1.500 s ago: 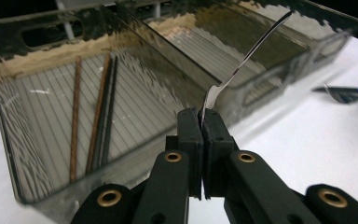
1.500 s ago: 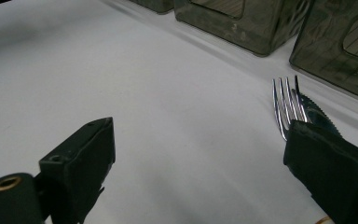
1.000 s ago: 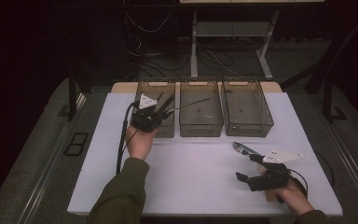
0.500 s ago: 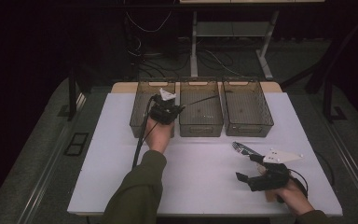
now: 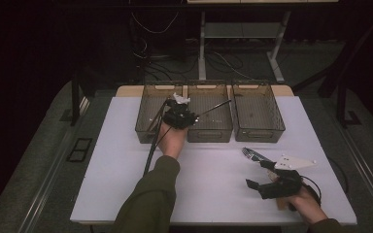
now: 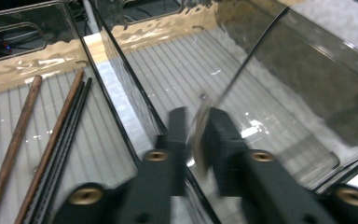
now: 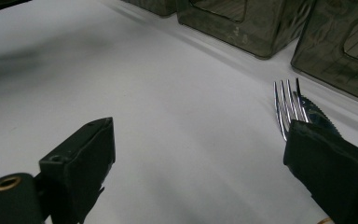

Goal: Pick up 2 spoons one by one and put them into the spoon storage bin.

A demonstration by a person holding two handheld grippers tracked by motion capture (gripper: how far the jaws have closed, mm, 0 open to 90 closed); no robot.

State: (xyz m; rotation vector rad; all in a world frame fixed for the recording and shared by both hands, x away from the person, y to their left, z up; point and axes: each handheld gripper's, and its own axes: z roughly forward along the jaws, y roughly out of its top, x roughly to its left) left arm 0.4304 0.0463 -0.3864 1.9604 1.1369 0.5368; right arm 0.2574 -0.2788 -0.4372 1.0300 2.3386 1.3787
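Note:
My left gripper (image 5: 190,115) hovers over the wall between the left bin (image 5: 145,130) and the middle bin (image 5: 209,134). In the left gripper view its jaws (image 6: 198,119) have just been opening, and a thin, blurred metal utensil (image 6: 242,70) stands loose between them, slanting out over the middle bin (image 6: 270,140). In the high view the same utensil (image 5: 216,107) shows as a dark stick pointing right. My right gripper (image 5: 258,174) rests open on the white table at the front right, nothing between its jaws (image 7: 200,135). A fork (image 7: 284,105) and a serrated knife (image 7: 316,112) lie just beyond its right jaw.
Three smoky clear bins stand in a row at the back; the right bin (image 5: 260,132) is nearest the fork and knife (image 5: 251,154). Brown chopsticks (image 6: 18,144) and black ones (image 6: 65,140) lie in the left bin. A cable (image 5: 151,148) trails from the left gripper.
My left hand carried the thin utensil rightward from over the left bin to the edge of the middle bin, and its jaws have parted. The right hand has not moved.

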